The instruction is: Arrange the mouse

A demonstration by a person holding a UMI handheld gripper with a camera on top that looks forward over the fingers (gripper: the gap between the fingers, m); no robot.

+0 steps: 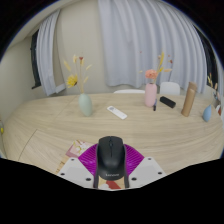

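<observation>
Item, principal: one black mouse (110,153), lying between our gripper (110,172) fingers, over the magenta pads (92,163). We judge the jaws clenched on the mouse, both fingers pressing its flanks, though the contact itself is small in the gripper view. Whether the mouse rests on the bench (60,125) or is carried just above it, we cannot tell.

Item, surroundings: a pale green vase (86,104) with yellow flowers, beyond the fingers to one side; a pink vase (150,95) with flowers, further back; a flat white object (117,112) lying between the two vases; a wooden block (188,101) leaning near the far side; a small blue object (208,113) just beside it; a dark object (167,102) near the pink vase. Curtains (120,45) hang behind the bench.

Step in hand, as we judge it: the mouse is grasped and awaits placing. The next move calls for carrying it to a bare stretch of bench ahead, well apart from the vases, setting it flat and square, then loosening the fingers without nudging it.
</observation>
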